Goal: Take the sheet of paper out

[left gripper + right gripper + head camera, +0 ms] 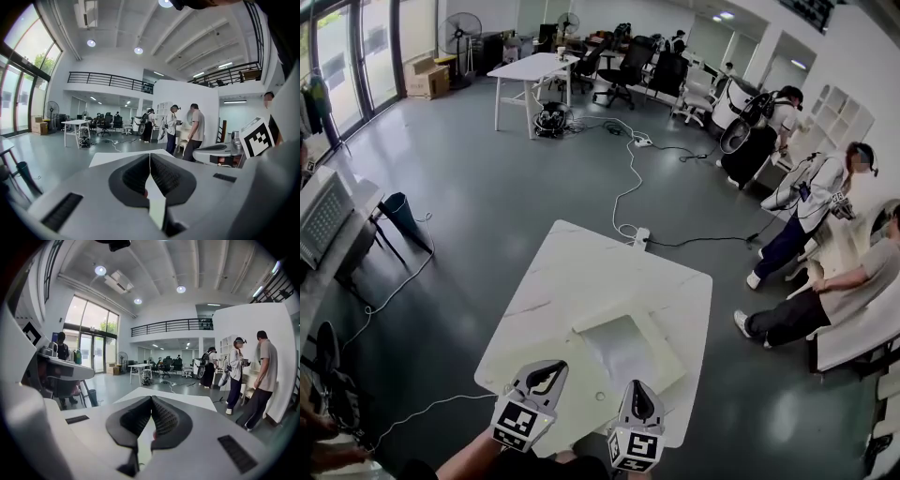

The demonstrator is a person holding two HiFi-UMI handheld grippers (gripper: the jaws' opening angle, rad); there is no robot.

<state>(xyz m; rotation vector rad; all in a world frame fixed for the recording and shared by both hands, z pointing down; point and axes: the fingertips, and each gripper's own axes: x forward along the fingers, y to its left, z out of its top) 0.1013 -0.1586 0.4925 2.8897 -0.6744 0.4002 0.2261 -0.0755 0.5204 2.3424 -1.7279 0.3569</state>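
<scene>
"Two grippers low in the head view. How do their jaws stand?"

"Both are closed. The left gripper (546, 373) and the right gripper (638, 392) sit side by side over the near edge of the white table (581, 272). In each gripper view the dark ribbed pads meet in one thin seam with nothing between them."

"And the sheet of paper?"

"Only the head view has it. A flat white sleeve (662, 349) lies askew on the near right part of the table. The greyer rectangle inside it looks like the sheet of paper (621, 354). It lies just beyond the two grippers. The left one is clear of it. I cannot tell whether the right one touches the sleeve's near edge."

"What do the gripper views add?"

"Their own bodies cover the near tabletop, so only the table's far end shows past the jaws. They give the room from low down: a railed mezzanine (108, 79), and two standing people (194, 131) on the right by a white wall. The left gripper view also catches the right gripper's marker cube (257, 137) at its right edge."

"And what shows in the head view alone?"

"The floor. A power strip (640, 234) with cables lies just past the table's far edge, and a seated person (853, 286) is at the right."
</scene>
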